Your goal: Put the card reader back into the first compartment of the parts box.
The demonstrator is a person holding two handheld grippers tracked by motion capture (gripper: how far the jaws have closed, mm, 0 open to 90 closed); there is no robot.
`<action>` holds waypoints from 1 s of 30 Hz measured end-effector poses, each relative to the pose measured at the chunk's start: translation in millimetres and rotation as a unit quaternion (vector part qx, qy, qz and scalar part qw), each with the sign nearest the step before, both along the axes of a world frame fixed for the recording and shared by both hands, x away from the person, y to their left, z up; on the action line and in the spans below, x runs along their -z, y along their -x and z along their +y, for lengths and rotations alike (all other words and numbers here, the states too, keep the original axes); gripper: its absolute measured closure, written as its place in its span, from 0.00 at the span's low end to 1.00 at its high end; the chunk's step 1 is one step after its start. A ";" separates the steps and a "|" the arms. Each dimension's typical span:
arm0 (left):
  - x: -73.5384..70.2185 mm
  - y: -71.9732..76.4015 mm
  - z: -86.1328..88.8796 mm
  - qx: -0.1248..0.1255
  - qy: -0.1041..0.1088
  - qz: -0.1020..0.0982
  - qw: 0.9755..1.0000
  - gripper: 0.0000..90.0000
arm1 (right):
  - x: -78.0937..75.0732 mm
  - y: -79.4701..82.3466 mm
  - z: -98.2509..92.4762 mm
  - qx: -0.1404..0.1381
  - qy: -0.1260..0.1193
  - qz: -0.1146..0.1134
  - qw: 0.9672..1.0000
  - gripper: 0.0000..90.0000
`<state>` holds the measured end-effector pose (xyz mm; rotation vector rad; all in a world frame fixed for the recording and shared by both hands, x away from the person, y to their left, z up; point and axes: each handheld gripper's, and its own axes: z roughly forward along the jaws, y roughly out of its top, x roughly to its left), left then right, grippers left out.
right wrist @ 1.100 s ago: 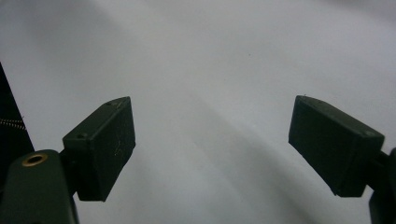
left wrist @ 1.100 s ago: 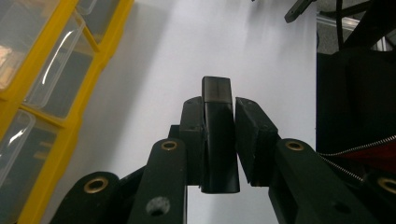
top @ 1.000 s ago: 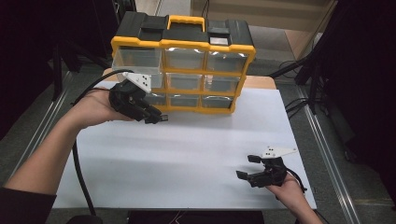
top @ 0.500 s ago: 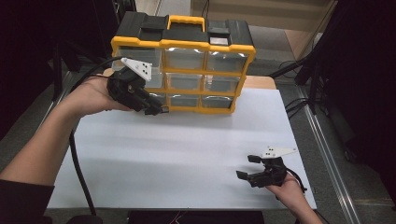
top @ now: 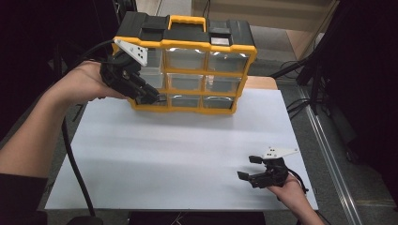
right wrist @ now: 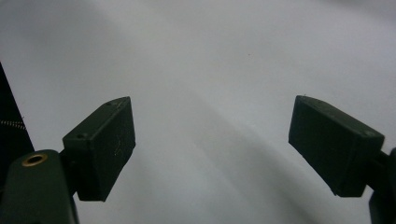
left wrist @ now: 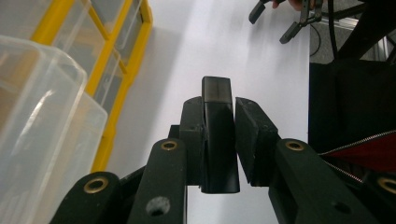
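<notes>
A yellow and black organizer case (top: 187, 77) with clear drawers stands upright at the back of the white table sheet (top: 178, 154). My left gripper (top: 150, 96) is in front of its left column, held up off the table. In the left gripper view my left gripper (left wrist: 218, 100) is shut on a small flat black block (left wrist: 216, 140), with a clear drawer (left wrist: 42, 107) close at its left. My right gripper (top: 248, 168) rests low near the front right corner, open. The right gripper view has the right gripper (right wrist: 217, 140) over bare white sheet, nothing between its pads.
The organizer has a yellow carry handle (top: 185, 21) on top. A black cable (top: 70, 154) trails from the left gripper past the table's left edge. Dark stands and cables (top: 300, 70) lie off the right side.
My left hand has risen along the organizer's left column, still shut on the black block. The right hand has stayed put.
</notes>
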<state>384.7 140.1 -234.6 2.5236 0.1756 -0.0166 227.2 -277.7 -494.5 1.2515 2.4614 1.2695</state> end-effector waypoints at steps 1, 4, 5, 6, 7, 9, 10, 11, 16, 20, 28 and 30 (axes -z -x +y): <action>-2.6 -0.3 0.3 -0.001 0.000 -0.002 1.000 0.83 | 0.0 0.0 0.0 0.000 0.000 0.000 1.000 0.14; -12.4 -1.6 0.3 -0.005 0.001 -0.006 1.000 0.83 | 0.1 -0.3 -0.5 -0.001 0.000 0.000 1.000 0.14; -12.4 -1.6 0.3 -0.005 0.001 -0.006 1.000 0.83 | 0.1 -0.3 -0.5 -0.001 0.000 0.000 1.000 0.14; -18.1 0.2 -0.5 -0.004 -0.003 -0.018 1.000 0.83 | 0.0 -0.2 -0.5 0.000 0.000 -0.001 1.000 0.14; -21.3 1.0 -0.7 -0.001 -0.002 -0.020 1.000 0.83 | 0.0 -0.1 -0.4 0.000 -0.001 -0.002 1.000 0.14; -27.4 1.2 -1.1 -0.002 -0.003 -0.027 1.000 0.83 | -0.2 -0.1 -0.7 0.000 0.000 -0.001 1.000 0.14; -30.6 0.8 -1.3 -0.003 -0.007 -0.028 1.000 0.83 | -0.1 -0.2 -0.7 0.000 0.000 -0.001 1.000 0.14; -30.6 0.8 -1.3 -0.003 -0.007 -0.028 1.000 0.83 | -0.1 -0.2 -0.7 0.000 0.000 -0.001 1.000 0.14; -47.5 -4.6 1.6 -0.012 -0.011 -0.033 0.999 0.83 | -0.3 -0.1 -0.3 0.000 -0.001 -0.002 1.000 0.14; -64.6 -12.4 7.9 -0.017 -0.003 -0.041 0.999 0.83 | -0.5 -0.3 -0.5 0.000 -0.002 -0.002 1.000 0.14; -74.1 -32.8 10.0 -0.046 -0.006 -0.055 0.997 0.83 | -0.6 -0.3 -0.6 -0.001 -0.003 -0.002 1.000 0.14; -76.1 -39.5 12.7 -0.057 -0.002 -0.056 0.997 0.83 | -0.8 -0.3 -0.6 -0.001 -0.003 -0.001 1.000 0.14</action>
